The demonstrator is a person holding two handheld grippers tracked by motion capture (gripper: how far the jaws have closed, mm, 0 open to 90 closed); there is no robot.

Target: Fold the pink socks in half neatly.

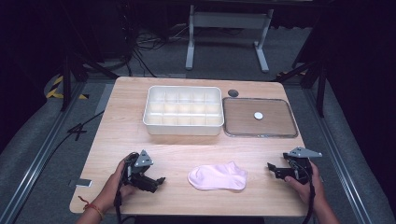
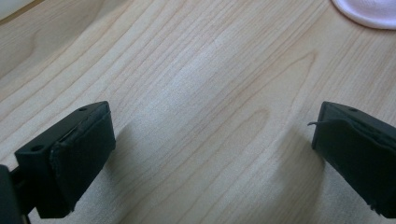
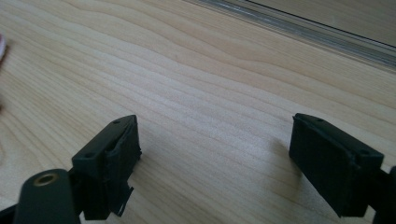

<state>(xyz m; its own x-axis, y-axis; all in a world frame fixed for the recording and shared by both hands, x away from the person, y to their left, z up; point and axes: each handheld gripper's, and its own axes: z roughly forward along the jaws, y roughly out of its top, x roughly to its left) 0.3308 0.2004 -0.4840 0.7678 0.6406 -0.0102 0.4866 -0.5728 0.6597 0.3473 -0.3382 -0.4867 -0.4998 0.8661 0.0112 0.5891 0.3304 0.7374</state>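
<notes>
Lying flat near edge of counter (image 1: 116,121), centre: pink sock (image 1: 218,176) | left hand-held gripper (image 1: 156,183) just left of sock, jaws wide, nothing between, resting low on counter | right hand-held gripper (image 1: 275,170) right of sock, jaws wide, nothing held | far: white divided tray (image 1: 183,125), flat lid (image 1: 259,134) right of it

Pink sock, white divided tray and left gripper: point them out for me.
pink sock (image 1: 217,177), high view, middle of the fabric.
white divided tray (image 1: 182,124), high view, near wall.
left gripper (image 1: 157,182), high view, between its open jaw tips.
</notes>
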